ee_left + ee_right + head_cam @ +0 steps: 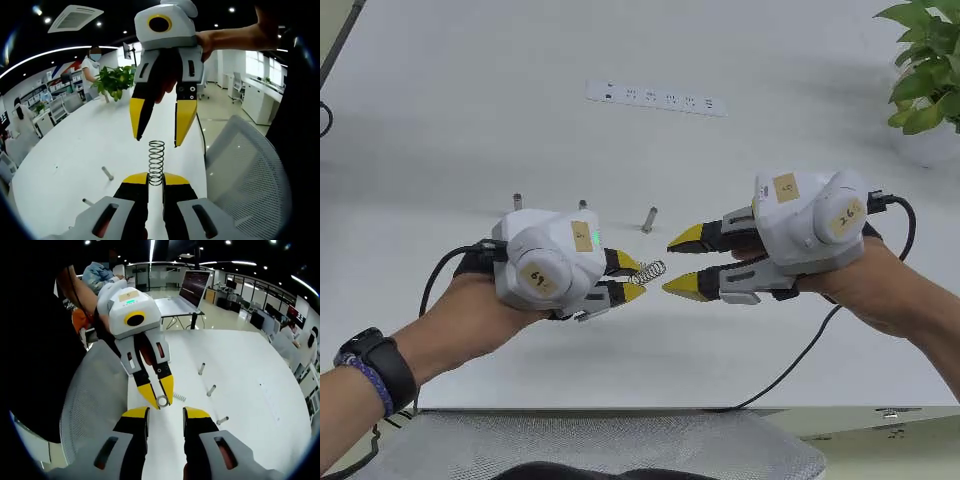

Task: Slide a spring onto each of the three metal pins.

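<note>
The spring [651, 270], likely a light, springy coil that buckles if crushed, is pinched by one end in the left gripper [636, 279] above the desk's [620, 150] near half, facing the spread-jawed right gripper [668, 267]; take end coils gently.
</note>
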The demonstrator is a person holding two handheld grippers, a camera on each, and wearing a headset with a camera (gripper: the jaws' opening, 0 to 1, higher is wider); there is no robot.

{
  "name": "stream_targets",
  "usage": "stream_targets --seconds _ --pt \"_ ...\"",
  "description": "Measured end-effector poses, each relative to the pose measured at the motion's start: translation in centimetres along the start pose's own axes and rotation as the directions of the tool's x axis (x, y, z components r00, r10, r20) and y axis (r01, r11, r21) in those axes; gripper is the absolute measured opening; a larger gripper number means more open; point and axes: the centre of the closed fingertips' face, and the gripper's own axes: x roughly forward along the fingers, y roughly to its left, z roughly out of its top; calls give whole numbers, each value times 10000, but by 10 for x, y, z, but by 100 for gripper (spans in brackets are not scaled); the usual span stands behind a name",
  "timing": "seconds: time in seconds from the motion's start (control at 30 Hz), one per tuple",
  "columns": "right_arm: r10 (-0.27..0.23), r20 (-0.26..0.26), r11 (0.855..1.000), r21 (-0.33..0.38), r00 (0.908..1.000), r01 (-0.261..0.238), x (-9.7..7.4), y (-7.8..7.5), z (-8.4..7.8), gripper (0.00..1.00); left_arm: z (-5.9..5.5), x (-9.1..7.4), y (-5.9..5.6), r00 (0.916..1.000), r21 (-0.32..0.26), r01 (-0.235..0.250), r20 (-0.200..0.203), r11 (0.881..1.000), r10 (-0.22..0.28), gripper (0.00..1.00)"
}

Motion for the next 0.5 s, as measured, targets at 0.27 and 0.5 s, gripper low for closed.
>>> stream_targets --seconds 0.27,0.5 --pt "322 -500 9978 -554 9982 -350 10 6 -4 24 -1 3 -5 9998 146 151 -91 9998 -150 2" --pt "549 -799 9938 -925 9953 -623 16 10 -7 22 -1 4 -7 9997 209 229 -122 9995 -227 2"
